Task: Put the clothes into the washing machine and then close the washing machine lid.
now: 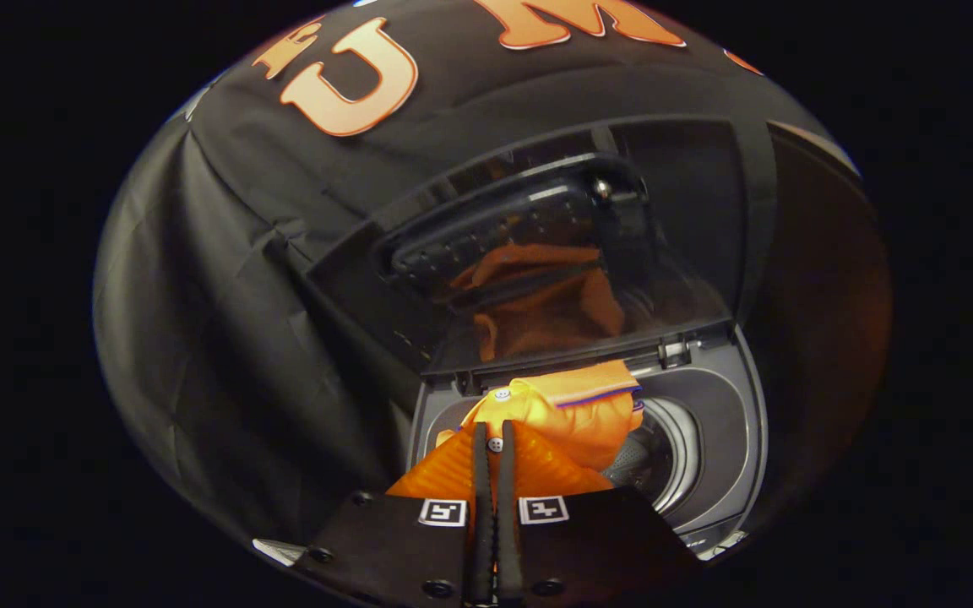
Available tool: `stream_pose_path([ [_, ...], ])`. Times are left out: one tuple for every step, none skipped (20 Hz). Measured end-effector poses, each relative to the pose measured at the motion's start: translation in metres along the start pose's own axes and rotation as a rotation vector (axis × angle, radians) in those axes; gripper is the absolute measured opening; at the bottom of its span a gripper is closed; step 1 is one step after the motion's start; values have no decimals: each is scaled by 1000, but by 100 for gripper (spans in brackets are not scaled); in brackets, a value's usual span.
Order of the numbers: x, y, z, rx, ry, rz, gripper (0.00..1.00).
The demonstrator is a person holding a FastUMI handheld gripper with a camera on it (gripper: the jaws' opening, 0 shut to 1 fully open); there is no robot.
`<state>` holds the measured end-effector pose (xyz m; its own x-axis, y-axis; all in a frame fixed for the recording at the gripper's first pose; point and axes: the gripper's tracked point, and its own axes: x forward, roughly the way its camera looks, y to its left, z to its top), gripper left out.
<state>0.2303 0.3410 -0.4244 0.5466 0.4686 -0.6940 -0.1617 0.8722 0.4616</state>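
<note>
Item: orange shirt [575, 414], soft, light, limp; likely best pinched at a bunched fold. Location: draped over washing machine drum opening [676, 460], 12 o'clock of gripper [493, 439]. Fingers: nearly together, nipping its fabric. Lid [537, 253]: raised, 12 o'clock beyond.

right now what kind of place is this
Likely a staged laundry booth: a top-loading washing machine with its lid raised, black cloth wall behind, and an orange garment pinched in the shut tool over the drum.

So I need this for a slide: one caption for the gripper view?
Gripper shut on an orange shirt, holding it over the washing machine drum, lid raised.
</note>
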Motion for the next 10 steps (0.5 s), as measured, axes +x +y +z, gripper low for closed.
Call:
stream_pose_path([
  [7,-4,-5,3,14,-8,9],
  [12,-7,-9,9,21,-13,9],
  [18,-10,-13,12,29,-22,9],
  [23,-13,-15,16,34,-29,9],
  [26,-16,-17,20,40,-37,9],
  [29,-21,-19,20,44,-52,9],
  [33,-26,-23,23,53,-62,9],
  [38,-30,-26,33,60,-65,9],
  [43,-33,-29,42,67,-72,9],
  [49,-38,-32,46,73,-82,9],
])
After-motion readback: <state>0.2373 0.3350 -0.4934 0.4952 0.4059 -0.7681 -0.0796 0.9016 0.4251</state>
